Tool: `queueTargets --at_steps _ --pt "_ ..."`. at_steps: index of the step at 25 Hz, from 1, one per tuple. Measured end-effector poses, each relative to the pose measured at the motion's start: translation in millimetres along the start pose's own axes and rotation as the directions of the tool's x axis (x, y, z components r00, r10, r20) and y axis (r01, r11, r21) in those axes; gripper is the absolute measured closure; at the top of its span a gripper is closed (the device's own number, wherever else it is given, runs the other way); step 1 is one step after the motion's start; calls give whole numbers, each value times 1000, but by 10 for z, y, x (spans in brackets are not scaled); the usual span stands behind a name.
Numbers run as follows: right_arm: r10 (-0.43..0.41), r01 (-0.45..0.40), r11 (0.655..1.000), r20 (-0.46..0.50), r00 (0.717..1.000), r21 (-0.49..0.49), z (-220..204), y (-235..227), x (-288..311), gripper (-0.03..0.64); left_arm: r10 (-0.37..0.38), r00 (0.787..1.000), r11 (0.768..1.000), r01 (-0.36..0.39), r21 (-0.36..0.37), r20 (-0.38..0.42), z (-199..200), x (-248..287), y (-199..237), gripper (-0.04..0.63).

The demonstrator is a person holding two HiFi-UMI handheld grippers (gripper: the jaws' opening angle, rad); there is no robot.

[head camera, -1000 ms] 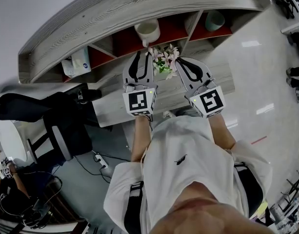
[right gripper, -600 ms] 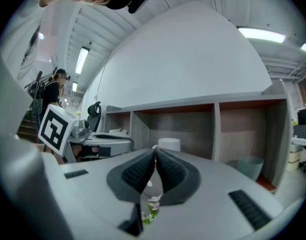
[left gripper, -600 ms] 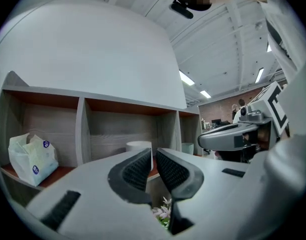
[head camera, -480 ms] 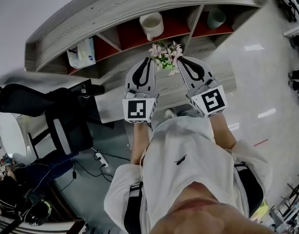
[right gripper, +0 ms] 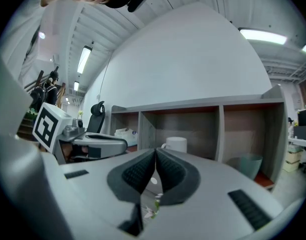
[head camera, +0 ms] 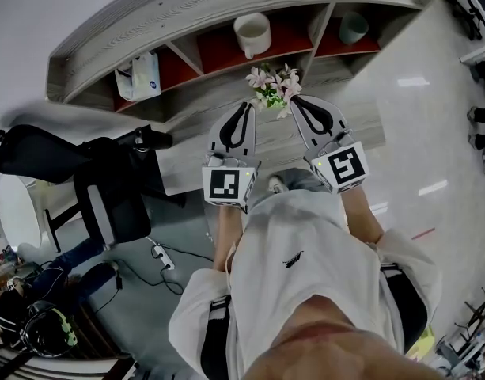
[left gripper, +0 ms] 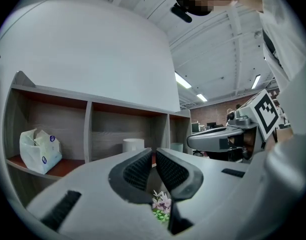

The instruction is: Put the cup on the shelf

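Both claws have drawn back toward the lower part of the head view since a second ago. The left claw (head camera: 242,108) was then up at the cup (head camera: 252,35) with its jaws apart, and it now sits clear of it, level with the flowers (head camera: 272,87) on the surface (head camera: 191,161). Its jaws have just been closing. The left gripper view shows them pressed together with nothing between them, only the flowers showing beyond. The right claw (head camera: 299,103) lies just beside it on the right, also pressed shut and holding nothing.

The cup stands upright in the middle compartment of the shelf (head camera: 226,2), at upper centre of the frame, on the red board and apart from both claws. A tissue pack (head camera: 139,76) occupies the compartment to its left and a teal cup (head camera: 354,28) the one to its right.

Judging from this, the placing is done: the cup is released and stands on its own, and what remains is only to pull the claws away.
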State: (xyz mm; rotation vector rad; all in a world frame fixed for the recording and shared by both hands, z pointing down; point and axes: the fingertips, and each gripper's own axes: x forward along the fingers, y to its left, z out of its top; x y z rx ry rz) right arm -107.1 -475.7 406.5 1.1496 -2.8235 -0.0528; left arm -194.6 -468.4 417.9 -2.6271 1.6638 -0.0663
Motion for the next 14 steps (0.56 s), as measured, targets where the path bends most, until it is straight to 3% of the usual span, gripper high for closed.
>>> queueTargets --at_steps 14 --pt "-12 12 1000 -5 1000 -6 -3 14 -3 583 -13 1000 1000 13 -9 -4 -28 7 1 548"
